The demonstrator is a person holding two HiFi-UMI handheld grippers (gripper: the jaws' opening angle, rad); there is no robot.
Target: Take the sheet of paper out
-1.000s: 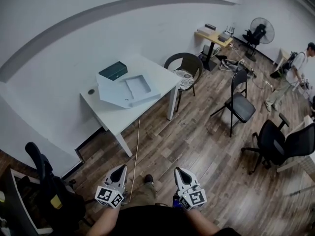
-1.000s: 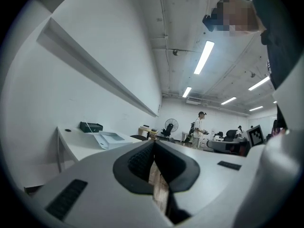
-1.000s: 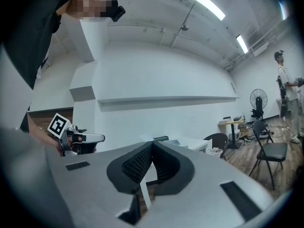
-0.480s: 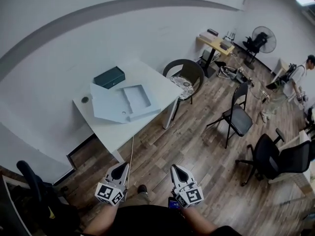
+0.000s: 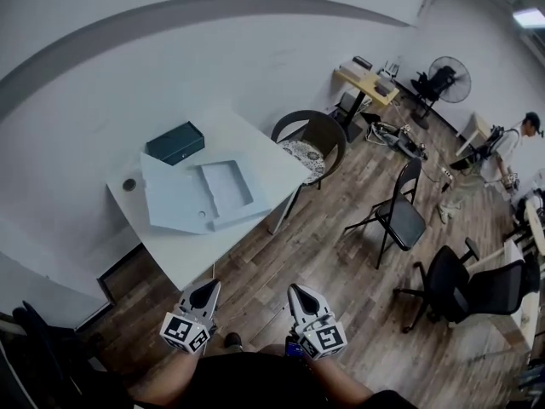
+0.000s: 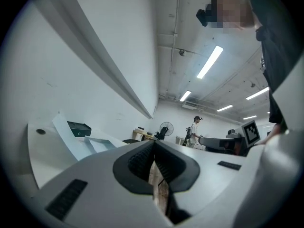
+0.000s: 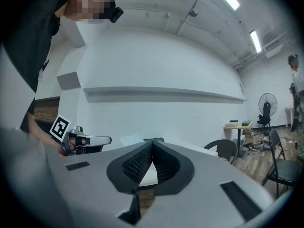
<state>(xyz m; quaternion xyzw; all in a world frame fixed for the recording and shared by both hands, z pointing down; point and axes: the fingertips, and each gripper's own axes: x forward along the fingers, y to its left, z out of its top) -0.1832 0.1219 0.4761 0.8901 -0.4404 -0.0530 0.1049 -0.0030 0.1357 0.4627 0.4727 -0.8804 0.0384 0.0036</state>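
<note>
1. Both tools idle, well short of the worktop (image 5: 194, 250). I hold the left gripper (image 5: 205, 294) and the right gripper (image 5: 301, 297) level over the plank floor (image 5: 341, 262), each with its ribbed black pads pressed together on nothing.
2. The target: the sheet of paper should be in the pale blue folder (image 5: 200, 198), which lies open near the middle of the white worktop. From this far back I cannot tell the sheet from the folder's own flaps.
3. First risk, as I judge it: arriving with the jaws closed. Blunt tips would shove the folder across the smooth top rather than take anything.
4. Second risk: a thin sheet lying flat offers no edge to grasp. A hard pinch could crease or tear it, and catching a flap along with it would drag the whole folder.
5. Third risk: crowding. A dark green box (image 5: 174, 142) sits just beyond the folder's far edge, and a round-backed chair (image 5: 311, 143) stands at the worktop's right corner. A wide swing could knock either.
6. Materials:
   - The worktop is matt, hard and square-cornered, on slim legs, with a small round dark fitting (image 5: 129, 184) near its left corner.
   - The folder looks like thin, stiff card or plastic with a shallow rectangular recess.
   - The box is oblong and hard-edged.
   - The gripper shells are smooth grey plastic, and the pads look like finely ribbed rubber.
</note>
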